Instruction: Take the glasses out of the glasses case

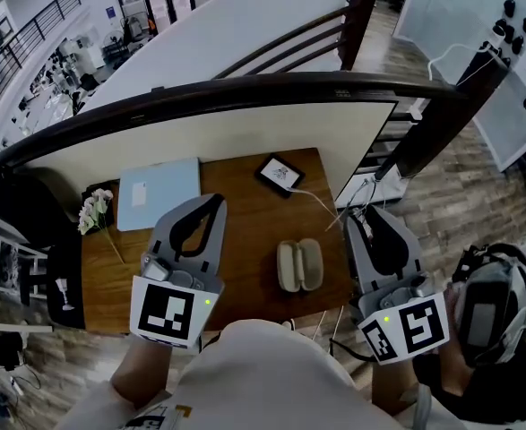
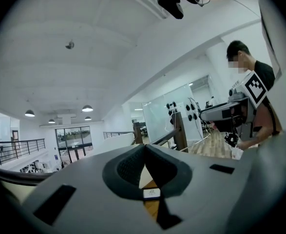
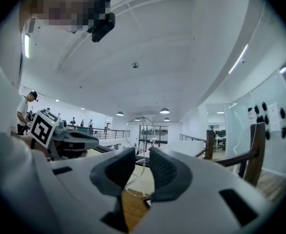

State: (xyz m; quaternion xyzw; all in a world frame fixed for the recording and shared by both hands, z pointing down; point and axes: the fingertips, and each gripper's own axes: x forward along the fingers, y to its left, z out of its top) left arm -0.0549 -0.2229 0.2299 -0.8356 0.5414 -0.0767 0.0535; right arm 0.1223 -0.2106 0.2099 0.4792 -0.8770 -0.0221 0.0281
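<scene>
The beige glasses case [image 1: 298, 265] lies open and empty on the wooden table [image 1: 245, 231], between my two grippers. My right gripper [image 1: 357, 219] hovers off the table's right edge, pointing level. In the right gripper view its jaws [image 3: 143, 156] are closed on a pair of clear-framed glasses [image 3: 140, 135], with a round lens standing up between the pads. My left gripper [image 1: 214, 204] hangs over the table left of the case. Its jaws [image 2: 144, 156] meet with nothing between them.
A small tablet [image 1: 279, 173] with a white cable lies at the table's far edge. A pale blue box [image 1: 159, 193] and a sprig of white flowers [image 1: 95, 211] sit at the left. A dark curved railing [image 1: 245, 92] runs beyond the table.
</scene>
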